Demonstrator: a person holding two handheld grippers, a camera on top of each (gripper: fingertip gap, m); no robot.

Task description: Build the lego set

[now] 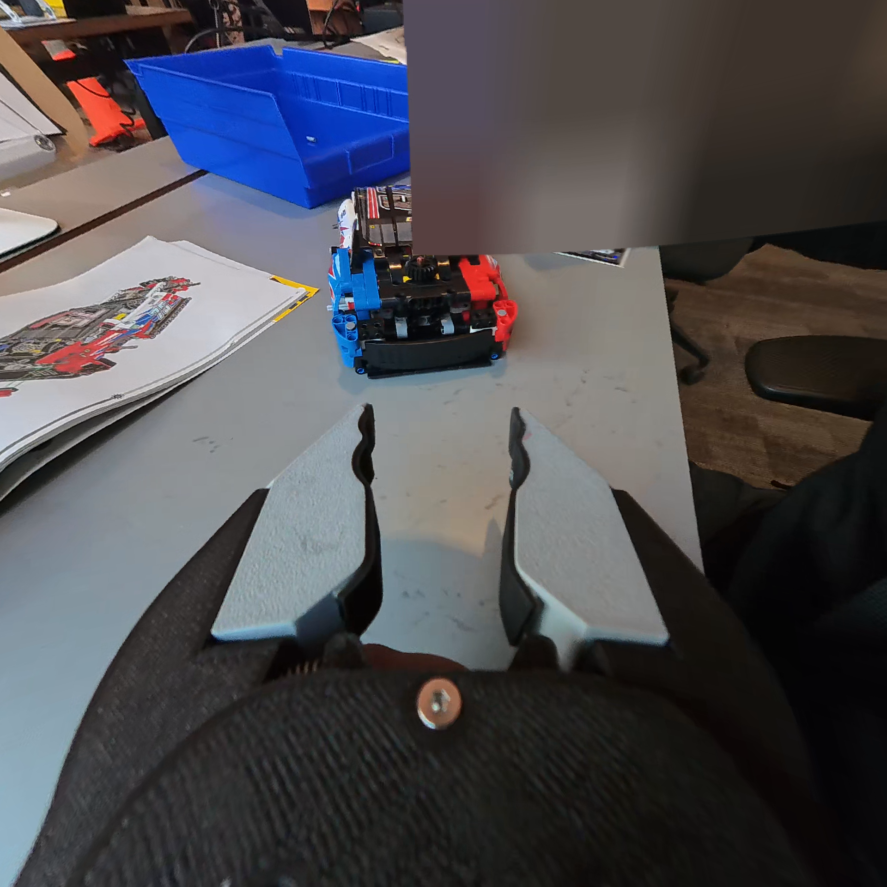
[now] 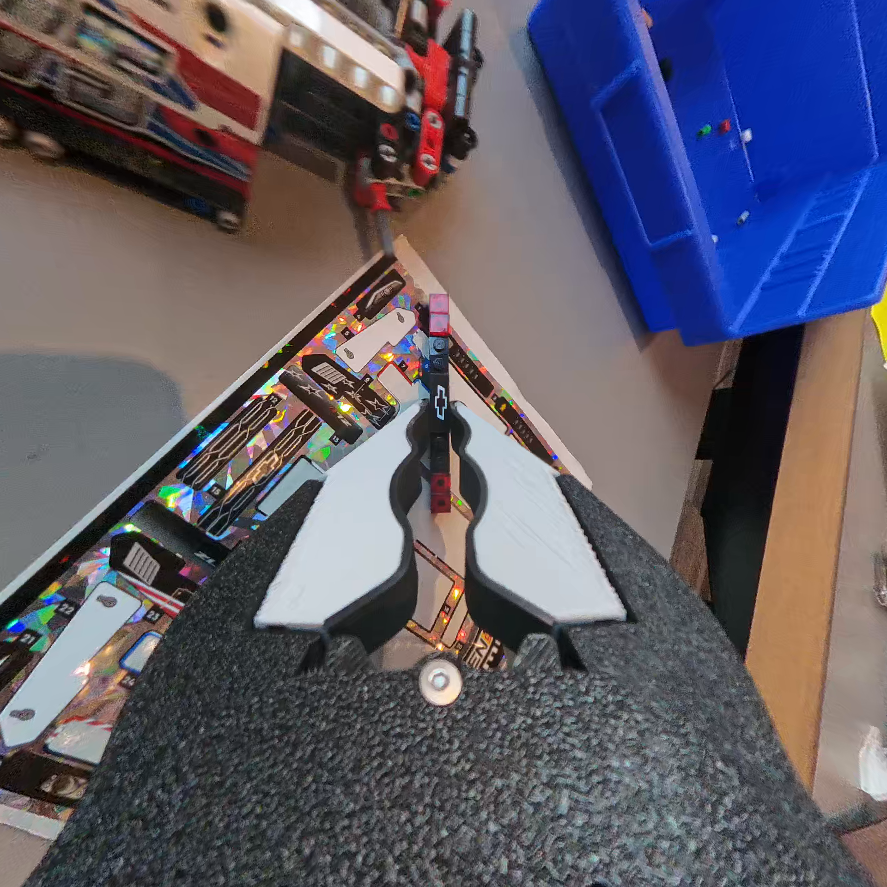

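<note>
The partly built lego car [image 1: 417, 307], black with blue and red sides, sits on the grey table [image 1: 576, 408] with its end facing me. My left gripper [image 1: 440, 416] is open and empty, a short way in front of it. My right gripper [image 2: 439, 408] is shut on a thin black lego bar [image 2: 439, 398] with red transparent tiles at both ends, held above a holographic sticker sheet [image 2: 269, 461]. The car also shows in the right wrist view [image 2: 230, 91], blurred, at the top left.
A blue plastic bin [image 1: 288, 120] stands behind the car; in the right wrist view [image 2: 729, 158] it holds a few small pieces. An open instruction booklet [image 1: 125, 331] lies to the left. The table edge [image 1: 672, 384] drops off on the right, beside an office chair [image 1: 816, 369]. About 40 cm separates my left fingertips from my right.
</note>
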